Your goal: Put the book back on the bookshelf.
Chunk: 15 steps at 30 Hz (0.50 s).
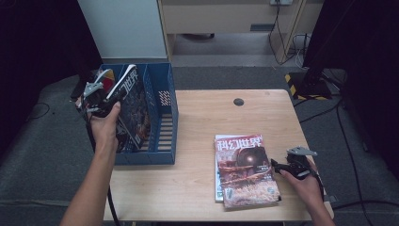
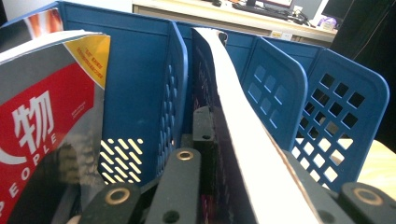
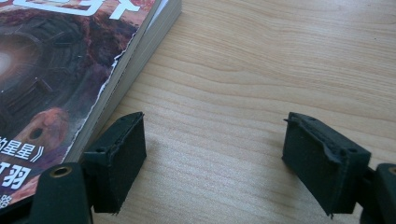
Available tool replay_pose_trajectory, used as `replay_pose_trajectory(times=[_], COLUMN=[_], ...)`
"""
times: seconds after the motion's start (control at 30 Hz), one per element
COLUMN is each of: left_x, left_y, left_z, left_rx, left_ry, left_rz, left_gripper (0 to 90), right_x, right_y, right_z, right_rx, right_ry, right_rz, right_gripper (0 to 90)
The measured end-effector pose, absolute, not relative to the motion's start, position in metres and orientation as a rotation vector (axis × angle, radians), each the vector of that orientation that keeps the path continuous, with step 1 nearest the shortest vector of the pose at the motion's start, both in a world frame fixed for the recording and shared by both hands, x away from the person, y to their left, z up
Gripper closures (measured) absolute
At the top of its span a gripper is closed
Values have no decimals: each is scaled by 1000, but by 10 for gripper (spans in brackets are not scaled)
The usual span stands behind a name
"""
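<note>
One magazine (image 1: 133, 106) stands in the middle slot of the blue file rack (image 1: 167, 122), pinched along its top edge by the left hand-held gripper (image 1: 113, 100), whose jaws are clamped tight on it; its filing looks nearly done, only the release remaining. Left of it in the rack stands a red-covered magazine (image 2: 44, 126). Right of the rack, a small stack of magazines (image 1: 244, 169) waits flat on the tabletop (image 1: 197, 183). Beside the stack, the right hand-held gripper (image 3: 212, 158) sits wide and empty.
</note>
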<state>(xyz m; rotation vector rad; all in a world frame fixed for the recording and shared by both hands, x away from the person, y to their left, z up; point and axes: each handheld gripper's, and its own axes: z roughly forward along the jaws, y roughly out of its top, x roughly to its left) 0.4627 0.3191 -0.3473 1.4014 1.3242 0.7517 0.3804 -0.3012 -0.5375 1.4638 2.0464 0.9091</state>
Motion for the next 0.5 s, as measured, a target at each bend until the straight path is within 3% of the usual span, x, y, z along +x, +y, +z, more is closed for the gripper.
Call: replay_pose_trajectory(times=[0.5], left_x=[461], left_y=[327], left_z=[-357], left_rx=[1413], left_ry=[1344], left_rz=[740], left_gripper=[819], right_x=[380], right_y=[-301], right_z=[-538], right_rx=[1452], right_ry=[2052], right_rz=[907], right_gripper=[215])
